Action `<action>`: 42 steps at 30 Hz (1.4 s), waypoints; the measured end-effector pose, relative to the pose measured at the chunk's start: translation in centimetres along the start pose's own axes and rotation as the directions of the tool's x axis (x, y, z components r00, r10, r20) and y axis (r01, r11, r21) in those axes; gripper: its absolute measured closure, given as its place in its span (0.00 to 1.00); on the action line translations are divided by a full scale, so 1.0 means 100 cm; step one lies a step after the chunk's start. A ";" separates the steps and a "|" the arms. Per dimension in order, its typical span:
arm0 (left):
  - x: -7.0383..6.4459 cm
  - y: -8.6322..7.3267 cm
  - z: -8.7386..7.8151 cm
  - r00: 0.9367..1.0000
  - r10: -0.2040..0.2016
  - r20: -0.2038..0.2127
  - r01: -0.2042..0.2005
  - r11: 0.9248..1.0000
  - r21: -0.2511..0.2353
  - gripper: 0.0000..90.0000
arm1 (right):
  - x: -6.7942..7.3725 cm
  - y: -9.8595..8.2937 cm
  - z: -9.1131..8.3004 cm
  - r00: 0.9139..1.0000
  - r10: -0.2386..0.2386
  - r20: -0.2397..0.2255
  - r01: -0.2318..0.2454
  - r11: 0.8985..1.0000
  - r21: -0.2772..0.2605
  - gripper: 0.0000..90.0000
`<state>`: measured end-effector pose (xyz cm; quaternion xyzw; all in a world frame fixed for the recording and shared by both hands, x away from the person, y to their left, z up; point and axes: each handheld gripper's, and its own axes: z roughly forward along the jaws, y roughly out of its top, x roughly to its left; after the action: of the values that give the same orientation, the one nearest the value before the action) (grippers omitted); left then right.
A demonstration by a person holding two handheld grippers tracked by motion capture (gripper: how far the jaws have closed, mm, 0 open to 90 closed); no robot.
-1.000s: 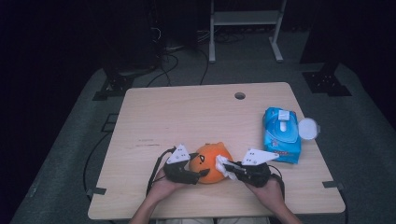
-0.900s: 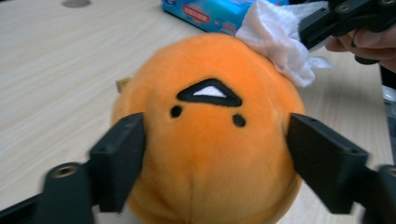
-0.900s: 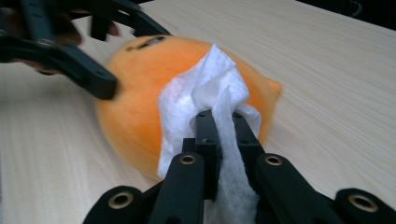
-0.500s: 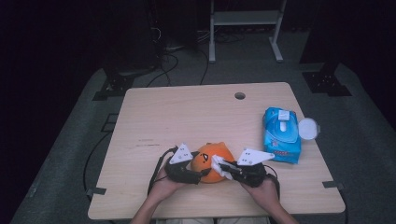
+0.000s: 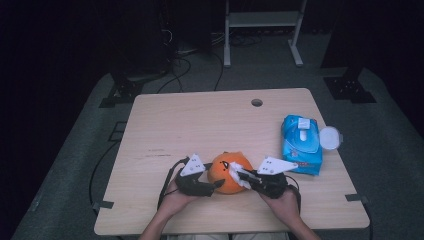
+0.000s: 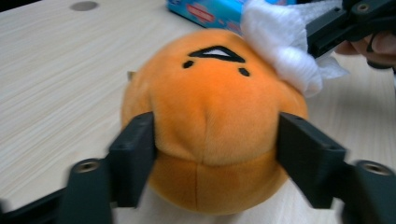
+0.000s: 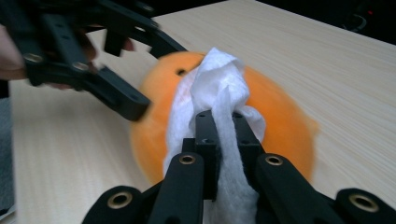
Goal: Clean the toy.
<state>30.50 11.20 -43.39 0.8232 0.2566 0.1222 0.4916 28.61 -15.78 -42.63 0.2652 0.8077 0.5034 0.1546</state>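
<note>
On the wooden table (image 5: 200, 125), near its front edge, the left gripper (image 6: 210, 154) hugs the orange plush toy (image 5: 227, 172). The right gripper (image 7: 224, 121), pinching a white wipe (image 7: 217, 88), has slid higher, so wiping goes on.

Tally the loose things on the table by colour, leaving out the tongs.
Orange: 1, the plush toy.
White: 2, the wipe and the round lid.
Blue: 1, the wipes pack.
Total: 4.

Left gripper (image 5: 216, 184): black jaws, grey three-cornered plate, black cable.
Right gripper (image 7: 223, 126): black jaws, brass-ringed screw holes.
Forearms: bare, unsleeved.
</note>
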 end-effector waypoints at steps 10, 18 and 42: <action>-0.011 0.005 0.005 0.999 0.053 -0.005 -0.053 0.998 0.016 0.40 | 0.017 0.007 0.004 0.998 -0.060 -0.026 0.059 0.998 -0.011 0.93; -0.004 0.004 0.005 1.000 -0.014 0.024 0.014 1.000 -0.004 0.28 | -0.014 -0.001 -0.007 0.995 -0.038 0.088 0.036 0.999 0.023 0.93; -0.023 0.007 0.008 0.989 0.144 -0.015 -0.144 0.990 0.013 0.42 | 0.020 0.011 0.003 0.996 -0.091 -0.017 0.091 0.996 -0.018 0.93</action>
<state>29.10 9.08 -43.08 0.8415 0.2011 0.1621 0.4746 27.46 -14.04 -41.71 0.2223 0.8159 0.5051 0.1727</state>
